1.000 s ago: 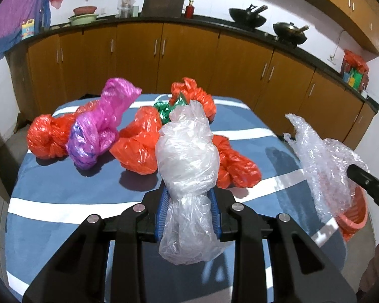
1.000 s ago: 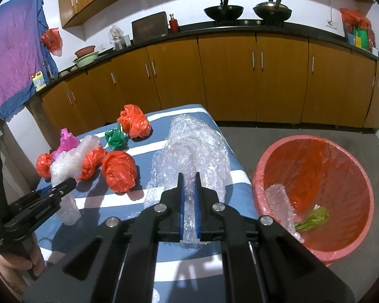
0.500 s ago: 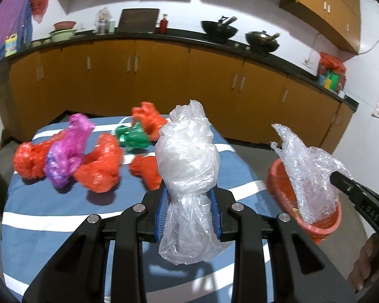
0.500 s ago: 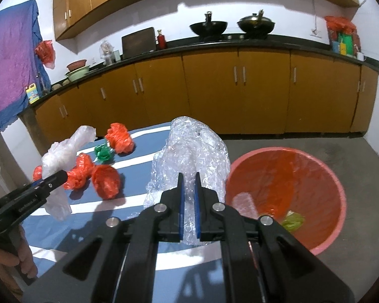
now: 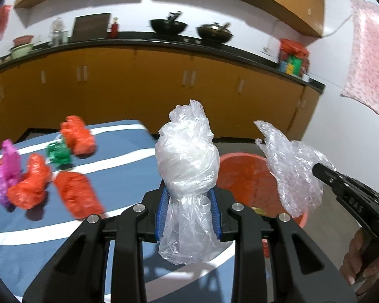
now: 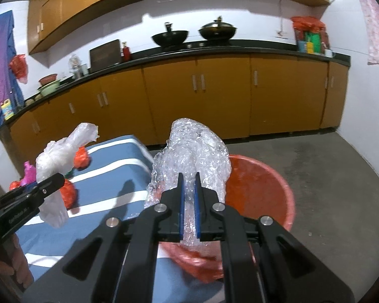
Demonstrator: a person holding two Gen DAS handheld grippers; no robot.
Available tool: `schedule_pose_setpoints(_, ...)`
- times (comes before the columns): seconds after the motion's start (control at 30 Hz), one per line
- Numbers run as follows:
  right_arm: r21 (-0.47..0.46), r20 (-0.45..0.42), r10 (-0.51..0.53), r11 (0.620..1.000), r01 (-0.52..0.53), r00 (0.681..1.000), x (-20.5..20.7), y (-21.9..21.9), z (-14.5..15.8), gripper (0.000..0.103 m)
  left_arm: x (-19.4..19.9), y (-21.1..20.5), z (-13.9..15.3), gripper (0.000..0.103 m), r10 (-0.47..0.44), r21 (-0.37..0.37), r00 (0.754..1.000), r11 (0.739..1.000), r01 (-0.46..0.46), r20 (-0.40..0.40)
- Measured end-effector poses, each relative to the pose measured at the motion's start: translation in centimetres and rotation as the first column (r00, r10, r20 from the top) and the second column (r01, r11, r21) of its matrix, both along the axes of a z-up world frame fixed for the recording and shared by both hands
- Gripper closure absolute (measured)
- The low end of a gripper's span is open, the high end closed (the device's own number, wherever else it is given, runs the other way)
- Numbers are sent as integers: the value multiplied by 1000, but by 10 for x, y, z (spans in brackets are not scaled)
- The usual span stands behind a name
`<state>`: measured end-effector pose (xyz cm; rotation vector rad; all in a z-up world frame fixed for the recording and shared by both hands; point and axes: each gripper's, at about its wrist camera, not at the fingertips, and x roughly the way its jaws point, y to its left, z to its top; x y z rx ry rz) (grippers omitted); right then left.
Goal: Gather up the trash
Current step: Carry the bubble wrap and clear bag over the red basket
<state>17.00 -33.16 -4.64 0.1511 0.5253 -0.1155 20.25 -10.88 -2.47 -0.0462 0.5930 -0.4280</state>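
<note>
The left gripper point(image 5: 189, 203) was clamped on a knotted white translucent plastic bag point(image 5: 188, 161), its long axis upright, past the blue striped table's point(image 5: 123, 156) right edge. The right gripper point(image 6: 189, 197) pinched crumpled clear bubble wrap point(image 6: 192, 156), upright above the round red plastic basin point(image 6: 265, 189).

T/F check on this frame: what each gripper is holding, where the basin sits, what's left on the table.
1. The left gripper is shut on a white plastic bag. True.
2. The right gripper is empty. False: it is shut on crumpled bubble wrap.
3. The red basin stands on the table. False: it is on the floor beside it.
4. Red bags, a green bag and a pink bag lie on the table. True.
</note>
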Motion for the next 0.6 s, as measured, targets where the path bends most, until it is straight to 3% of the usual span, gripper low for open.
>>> schedule_pose_setpoints(0.27,3,-10,-69,998,69,998,0,-37,-7,95,7,-52,-14,74,-99,38,995,994,100,-16)
schedule_pose_setpoints(0.6,5,-14,-98,995,98,995,5,-56,-15,95,18,-84,-26,74,-164,53,985,985,166,-45)
